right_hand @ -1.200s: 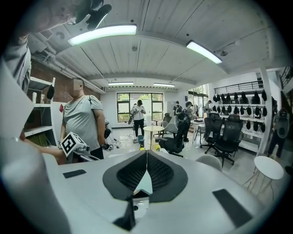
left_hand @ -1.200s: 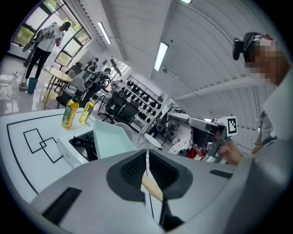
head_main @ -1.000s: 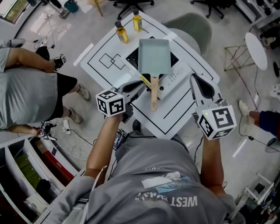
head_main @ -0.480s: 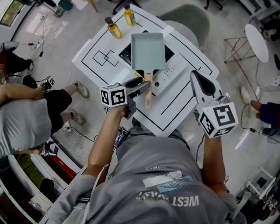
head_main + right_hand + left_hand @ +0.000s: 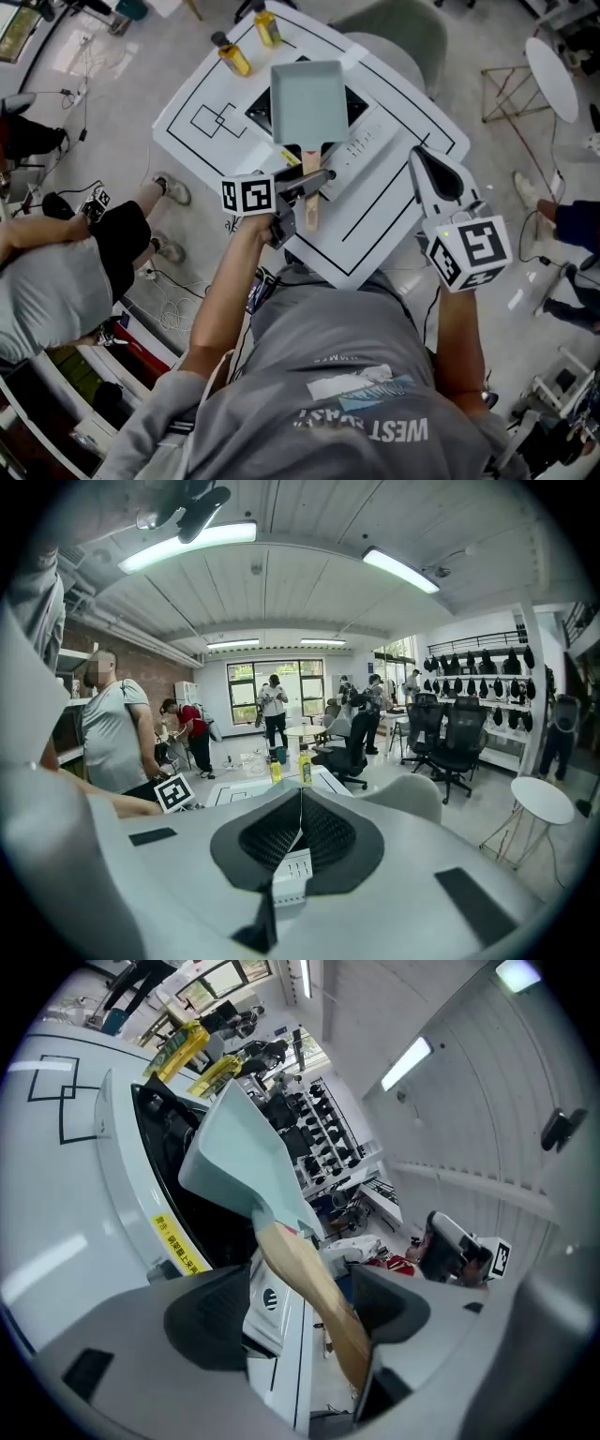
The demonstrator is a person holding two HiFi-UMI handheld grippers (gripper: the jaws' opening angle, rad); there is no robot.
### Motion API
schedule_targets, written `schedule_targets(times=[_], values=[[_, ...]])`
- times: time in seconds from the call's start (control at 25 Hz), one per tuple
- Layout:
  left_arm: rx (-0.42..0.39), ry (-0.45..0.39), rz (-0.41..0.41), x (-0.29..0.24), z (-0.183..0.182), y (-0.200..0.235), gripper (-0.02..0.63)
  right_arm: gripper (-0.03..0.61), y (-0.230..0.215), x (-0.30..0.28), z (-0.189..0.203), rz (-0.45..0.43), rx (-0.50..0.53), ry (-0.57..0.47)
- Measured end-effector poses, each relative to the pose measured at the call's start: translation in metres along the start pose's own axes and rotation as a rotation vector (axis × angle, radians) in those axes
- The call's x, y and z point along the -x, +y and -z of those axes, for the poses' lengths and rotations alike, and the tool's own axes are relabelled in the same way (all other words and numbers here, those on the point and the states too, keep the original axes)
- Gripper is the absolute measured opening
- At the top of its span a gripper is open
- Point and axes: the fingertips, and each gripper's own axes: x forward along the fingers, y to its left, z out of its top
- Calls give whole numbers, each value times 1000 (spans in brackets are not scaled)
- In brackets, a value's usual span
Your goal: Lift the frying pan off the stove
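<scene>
A pale green rectangular frying pan (image 5: 307, 101) sits on the black stove (image 5: 258, 109) on the white table (image 5: 375, 217). Its wooden handle (image 5: 310, 195) points toward me. My left gripper (image 5: 313, 182) has just been opening and stands open, its jaws on either side of the handle. In the left gripper view the handle (image 5: 315, 1284) runs between the jaws close to the right-hand one, with the pan (image 5: 239, 1147) beyond. My right gripper (image 5: 421, 157) hovers over the table's right part, shut and empty; the right gripper view shows its pads (image 5: 281, 836) pressed together.
Two yellow bottles (image 5: 234, 58) (image 5: 267, 28) stand at the table's far corner. The stove's white control panel (image 5: 364, 150) lies right of the handle. A grey chair (image 5: 398, 33) stands behind the table. People stand to the left and farther back in the room.
My left gripper has come down and forward to the pan's handle, rolled, and its jaws have gone from shut to open around the handle. The right gripper has shifted slightly.
</scene>
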Motion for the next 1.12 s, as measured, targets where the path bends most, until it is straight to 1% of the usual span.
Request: schedule_targets(times=[0.28, 0.36, 0.44, 0.56, 0.72, 0.84, 0.96, 1.12], values=[[14, 23, 18, -6, 3, -3, 317, 12, -4, 1, 7, 7, -15, 9], [12, 36, 34, -8, 4, -5, 298, 12, -4, -1, 9, 7, -17, 11], [6, 47, 41, -11, 4, -8, 250, 12, -3, -3, 9, 6, -18, 12], [12, 53, 33, -13, 5, -10, 241, 12, -1, -2, 10, 5, -18, 13], [23, 45, 19, -11, 6, -9, 224, 11, -2, -1, 11, 13, -17, 15], [44, 25, 26, -6, 4, -10, 207, 11, -2, -1, 13, 16, -18, 17], [65, 0, 41, -2, 0, -13, 204, 11, -2, -1, 14, 16, -18, 16], [64, -4, 44, 1, -4, -17, 204, 11, 0, -2, 13, 14, -17, 15]])
